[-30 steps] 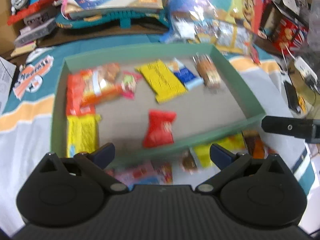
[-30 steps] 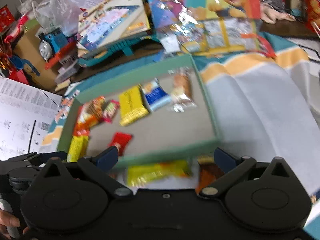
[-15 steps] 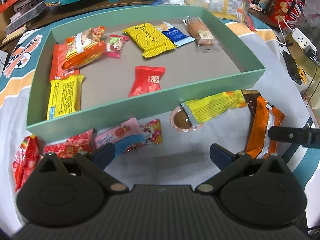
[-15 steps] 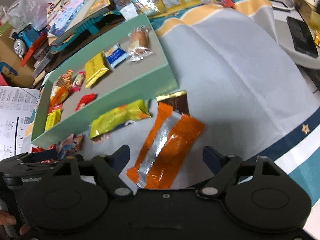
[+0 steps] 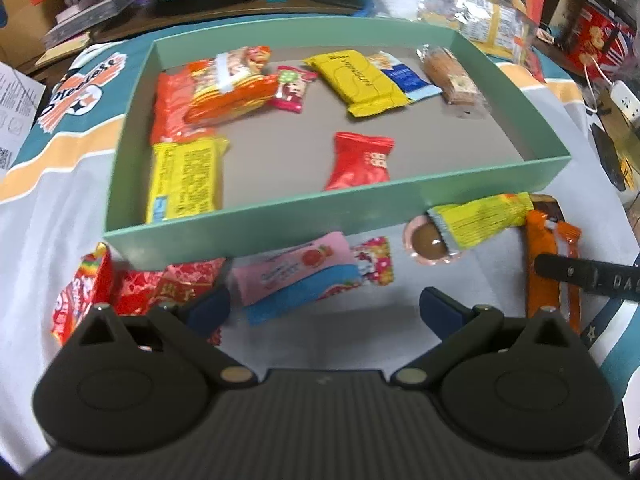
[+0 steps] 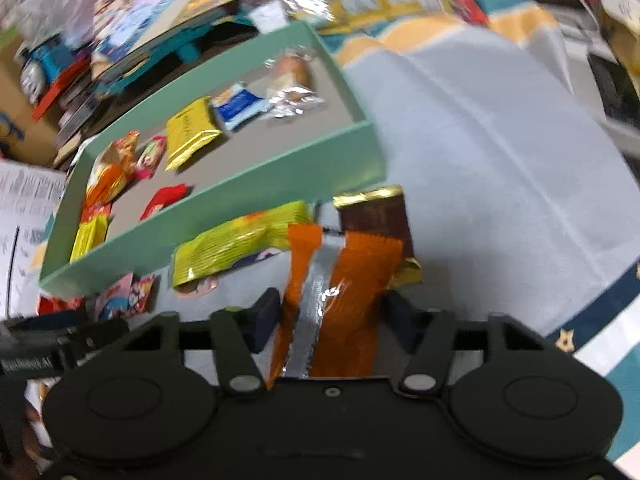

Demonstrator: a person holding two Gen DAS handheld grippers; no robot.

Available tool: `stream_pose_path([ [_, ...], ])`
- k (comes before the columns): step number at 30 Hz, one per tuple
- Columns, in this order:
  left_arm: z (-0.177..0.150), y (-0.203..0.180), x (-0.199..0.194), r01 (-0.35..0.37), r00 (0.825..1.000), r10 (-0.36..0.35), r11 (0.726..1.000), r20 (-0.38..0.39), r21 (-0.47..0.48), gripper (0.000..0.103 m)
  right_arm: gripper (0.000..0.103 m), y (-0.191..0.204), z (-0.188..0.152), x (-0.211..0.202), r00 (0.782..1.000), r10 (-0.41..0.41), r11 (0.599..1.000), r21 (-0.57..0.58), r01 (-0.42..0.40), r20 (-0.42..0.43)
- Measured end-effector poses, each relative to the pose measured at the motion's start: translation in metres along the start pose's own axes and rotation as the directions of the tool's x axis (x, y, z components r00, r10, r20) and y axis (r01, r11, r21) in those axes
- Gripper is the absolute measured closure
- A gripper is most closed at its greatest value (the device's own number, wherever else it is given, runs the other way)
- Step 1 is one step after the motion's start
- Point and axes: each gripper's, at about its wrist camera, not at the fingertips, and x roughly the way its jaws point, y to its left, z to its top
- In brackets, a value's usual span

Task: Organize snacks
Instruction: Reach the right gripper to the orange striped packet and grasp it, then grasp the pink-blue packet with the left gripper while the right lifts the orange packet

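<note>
R claw (image 6: 332,316), bottom centre of the right wrist view: jaws closing, orange snack pack (image 6: 340,300) lying lengthwise between them. Left pad looks right at the pack's edge, right pad close to the other edge; can't tell if either presses yet. Pack has a silver strip down the middle, and its top end overlaps a brown-and-gold wrapper (image 6: 376,216). Just left of that, a yellow-green wrapper (image 6: 236,240) lies against the outer front wall of the green tray (image 6: 256,204).

L claw (image 5: 324,312), lower centre of the left wrist view: jaws wide apart, nothing between them, over bare white cloth (image 5: 360,344). Its left finger sits just beside a pink-and-blue pack (image 5: 296,276), w/ red wrappers (image 5: 160,288) further left and a small patterned red sweet (image 5: 374,260) to the right. A round brown jelly cup (image 5: 428,242) sits centre right, partly under the yellow-green wrapper.

Inside the tray: red packet (image 5: 362,160) mid-frame, yellow pack (image 5: 182,178) at left, orange-red packs (image 5: 216,92) upper left, small pink sweet (image 5: 292,88), yellow bar (image 5: 360,80), blue-white pack (image 5: 408,80), clear-wrapped brown cake (image 5: 450,76) upper right.

Toys, books and boxes crowd the top edge, blurred.
</note>
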Motion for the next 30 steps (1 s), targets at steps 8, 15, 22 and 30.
stream_pose_path([
  [8, -0.003, -0.001, -0.008, -0.037, 0.997, 0.031, 0.996, 0.065, 0.086, 0.004, 0.051, 0.015, -0.010, -0.002, 0.999, 0.049, 0.992, -0.113, -0.050, -0.007],
  [15, -0.006, -0.020, 0.016, -0.048, 0.999, 0.046, 0.972, 0.014, 0.229, 0.044, 0.050, 0.006, -0.010, -0.007, 0.998, 0.063, 0.994, -0.087, -0.064, -0.013],
  [22, -0.027, -0.036, 0.003, 0.053, 0.998, -0.044, 0.970, -0.043, 0.239, 0.056, 0.037, 0.005, -0.009, -0.006, 0.997, 0.074, 0.996, -0.055, -0.075, -0.021],
  [30, -0.035, -0.033, -0.008, 0.091, 0.995, -0.084, 0.977, -0.045, 0.194, 0.042, 0.037, 0.003, -0.016, -0.012, 0.997, 0.067, 0.996, -0.058, -0.069, -0.035],
])
